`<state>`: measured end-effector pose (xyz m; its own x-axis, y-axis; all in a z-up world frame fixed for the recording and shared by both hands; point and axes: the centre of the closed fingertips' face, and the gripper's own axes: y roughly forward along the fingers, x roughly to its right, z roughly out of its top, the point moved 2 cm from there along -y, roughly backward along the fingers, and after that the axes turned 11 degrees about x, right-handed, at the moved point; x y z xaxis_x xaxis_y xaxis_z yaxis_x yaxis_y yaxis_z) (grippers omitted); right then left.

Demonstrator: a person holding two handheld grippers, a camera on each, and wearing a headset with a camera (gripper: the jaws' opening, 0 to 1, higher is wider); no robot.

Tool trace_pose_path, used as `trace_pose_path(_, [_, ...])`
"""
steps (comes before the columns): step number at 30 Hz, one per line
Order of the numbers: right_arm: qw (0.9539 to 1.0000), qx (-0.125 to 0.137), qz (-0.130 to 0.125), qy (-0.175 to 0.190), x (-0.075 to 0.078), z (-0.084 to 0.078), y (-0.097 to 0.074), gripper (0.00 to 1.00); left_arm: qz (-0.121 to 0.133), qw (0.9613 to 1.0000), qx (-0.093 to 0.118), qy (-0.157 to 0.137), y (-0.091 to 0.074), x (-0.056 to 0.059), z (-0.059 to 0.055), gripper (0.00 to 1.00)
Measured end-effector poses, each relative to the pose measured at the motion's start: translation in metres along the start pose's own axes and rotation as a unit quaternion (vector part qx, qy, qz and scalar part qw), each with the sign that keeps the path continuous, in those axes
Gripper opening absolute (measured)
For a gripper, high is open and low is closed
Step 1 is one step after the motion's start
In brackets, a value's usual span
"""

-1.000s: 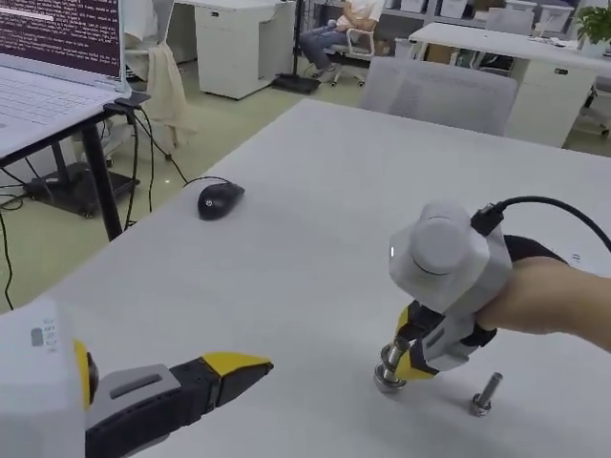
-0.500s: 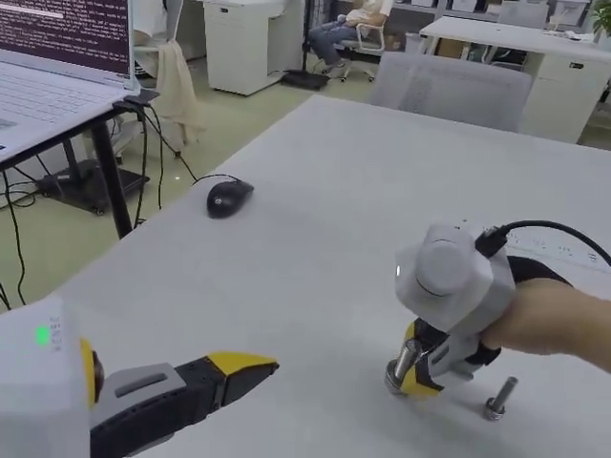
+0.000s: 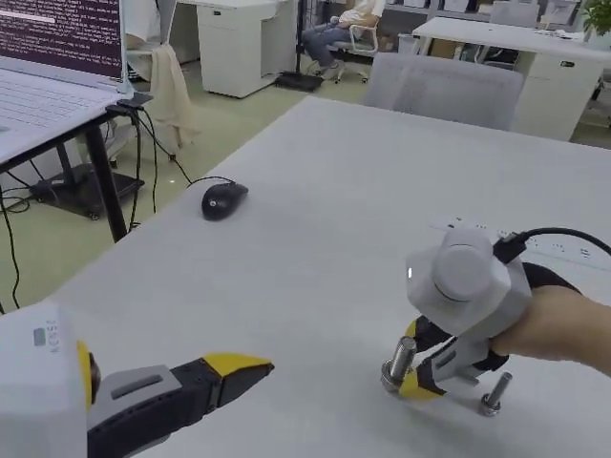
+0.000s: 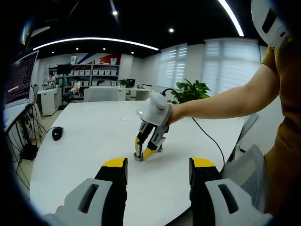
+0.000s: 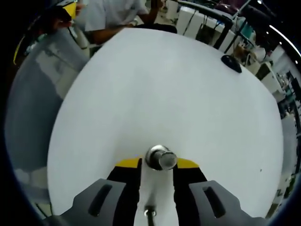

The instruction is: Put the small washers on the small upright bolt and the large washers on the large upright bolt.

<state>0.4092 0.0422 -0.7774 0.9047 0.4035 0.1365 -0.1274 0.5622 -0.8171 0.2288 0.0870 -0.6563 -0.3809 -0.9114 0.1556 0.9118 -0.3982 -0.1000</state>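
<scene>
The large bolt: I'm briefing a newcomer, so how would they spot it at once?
On the white table, towards its near right side, find the right gripper. The large bolt sits tilted between its yellow-tipped jaws, and it is clearly thicker than the small bolt standing free beside it.

We see the large bolt, dull grey steel with a wide head at its foot, resting head-down on the white table and leaning a little. It is pinched between the yellow tips of the right gripper. The small bolt is slimmer and also head-down and leaning. It stands free on the table just beside the large bolt.
</scene>
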Motion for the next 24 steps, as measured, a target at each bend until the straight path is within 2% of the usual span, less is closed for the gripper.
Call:
trace_pose_path(4, [0.9991, 0.029, -0.028, 0.014, -0.002, 0.004, -0.014, 0.26, -0.007, 1.0000, 0.006, 0.002, 0.002, 0.003, 0.003, 0.51])
trace_pose_path(7, [0.9977, 0.044, -0.045, 0.026, -0.006, 0.002, -0.024, 0.26, -0.017, 0.9998, 0.001, 0.007, 0.006, 0.007, 0.003, 0.51])
trace_pose_path(11, [0.9945, 0.065, -0.074, 0.035, -0.014, 0.002, -0.041, 0.25, -0.029, 0.9995, 0.003, 0.012, 0.009, 0.011, 0.006, 0.51])
trace_pose_path(14, [0.9924, 0.076, -0.086, 0.044, -0.021, 0.002, -0.050, 0.25, -0.035, 0.9993, 0.009, 0.013, 0.012, 0.013, 0.010, 0.51])
trace_pose_path(19, [0.9873, 0.098, -0.108, 0.062, -0.033, 0.001, -0.062, 0.25, -0.053, 0.9983, 0.001, 0.023, 0.018, 0.018, 0.010, 0.51])
trace_pose_path(20, [0.9825, 0.119, -0.125, 0.072, -0.034, 0.005, -0.065, 0.25, -0.057, 0.9981, 0.000, 0.025, 0.019, 0.018, 0.010, 0.51])
trace_pose_path(22, [0.9748, 0.155, -0.129, 0.096, -0.042, 0.010, -0.071, 0.25, -0.060, 0.9978, -0.005, 0.025, 0.022, 0.017, 0.007, 0.51])
trace_pose_path(24, [0.9689, 0.166, -0.153, 0.100, -0.045, 0.008, -0.079, 0.25, -0.062, 0.9976, -0.011, 0.029, 0.023, 0.016, 0.006, 0.51])
